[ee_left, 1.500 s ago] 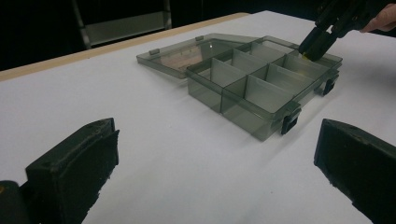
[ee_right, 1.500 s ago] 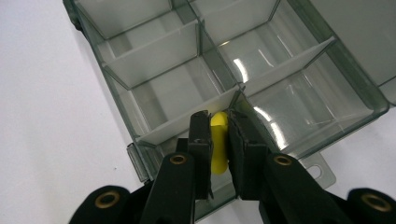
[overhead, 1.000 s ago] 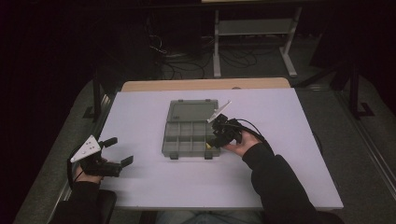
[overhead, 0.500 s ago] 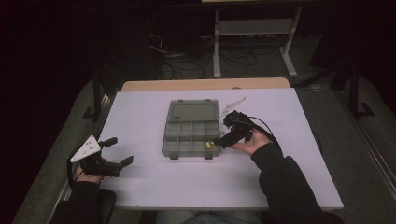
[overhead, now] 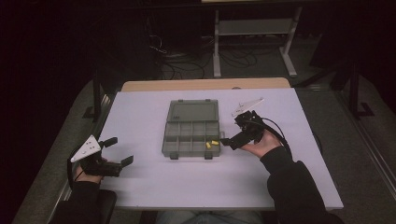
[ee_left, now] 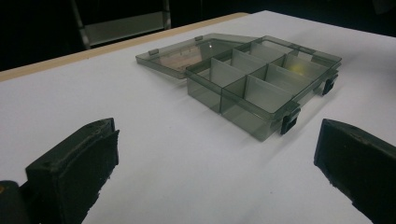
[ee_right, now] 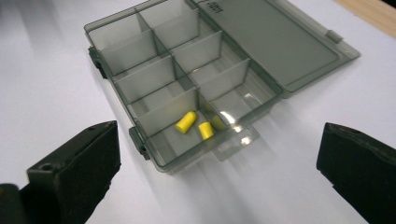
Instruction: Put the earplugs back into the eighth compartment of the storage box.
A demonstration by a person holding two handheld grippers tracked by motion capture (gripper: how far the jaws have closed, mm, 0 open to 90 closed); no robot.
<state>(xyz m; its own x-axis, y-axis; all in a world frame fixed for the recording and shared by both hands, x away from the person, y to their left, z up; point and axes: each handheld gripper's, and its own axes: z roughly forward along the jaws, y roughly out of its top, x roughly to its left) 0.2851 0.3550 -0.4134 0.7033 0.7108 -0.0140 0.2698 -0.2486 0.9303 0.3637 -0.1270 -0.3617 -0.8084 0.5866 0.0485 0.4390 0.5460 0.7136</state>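
White surface [overhead: 154,186], dark room behind: we record both grippers idle beside an open organiser box [overhead: 191,128].
We note the right gripper [overhead: 227,141] held palm-up just right of the smoky, rigid plastic box, jaws just opened wide and empty; two yellow cylindrical earplugs [ee_right: 194,123] lie in its near-right compartment. The left gripper [overhead: 119,151] rests low, jaws apart.

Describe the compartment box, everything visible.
The compartment box is smoky grey see-through plastic, lying flat on the white table. Its hinged lid is folded fully open, flat on the far side. Dividers form two rows of four cells. Dark latches sit on the near wall. Two yellow earplugs lie in the near-row cell closest to the right tool, which is open and apart from it.
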